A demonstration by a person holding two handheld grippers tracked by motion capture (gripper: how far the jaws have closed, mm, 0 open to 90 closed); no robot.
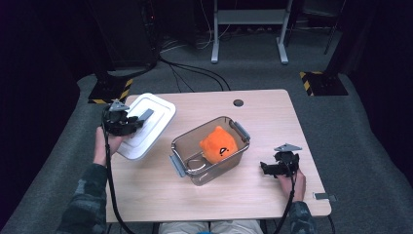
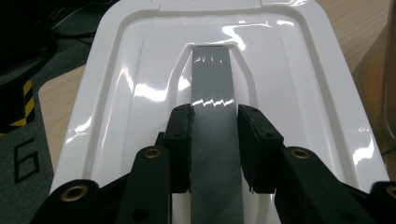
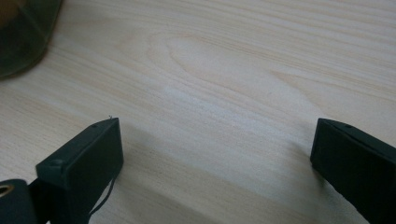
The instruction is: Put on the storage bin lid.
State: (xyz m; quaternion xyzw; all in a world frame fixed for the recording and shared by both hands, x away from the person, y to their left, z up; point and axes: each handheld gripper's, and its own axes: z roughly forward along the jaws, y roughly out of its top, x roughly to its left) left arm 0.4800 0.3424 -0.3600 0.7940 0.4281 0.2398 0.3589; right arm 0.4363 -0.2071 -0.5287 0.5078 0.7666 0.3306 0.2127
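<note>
Lid: white plastic lid (image 1: 147,125) with a grey handle strip (image 2: 215,135) along its middle; held at the left part of the wooden table (image 1: 272,117), partly past the table's left edge, tilted, to the left of the container.
Left gripper: left gripper (image 1: 127,123) closed on the grey handle strip; in the left gripper view (image 2: 215,149) both black pads press the strip's two sides, and the white surface of the lid runs away ahead of the jaws.
Left hand: the person's left hand (image 1: 104,146) grips the tool from below the lid's near edge; a camouflage-pattern sleeve (image 1: 85,200) enters from the bottom left.
Container: clear, brown-tinted plastic container (image 1: 211,148) with grey latches at both short ends; stands uncovered near the table's centre, set at an angle to the table edges.
Contents: orange plush toy (image 1: 219,144) inside the container, toward its right half; a round metallic item lies beside it at the left half, too small to identify.
Right gripper: right gripper (image 1: 267,168) rests low over the table's right part, well apart from the container; in the right gripper view (image 3: 215,158) the jaws stand wide apart with bare wood between them, holding nothing.
Table detail: dark round hole (image 1: 238,103) near the far edge.
</note>
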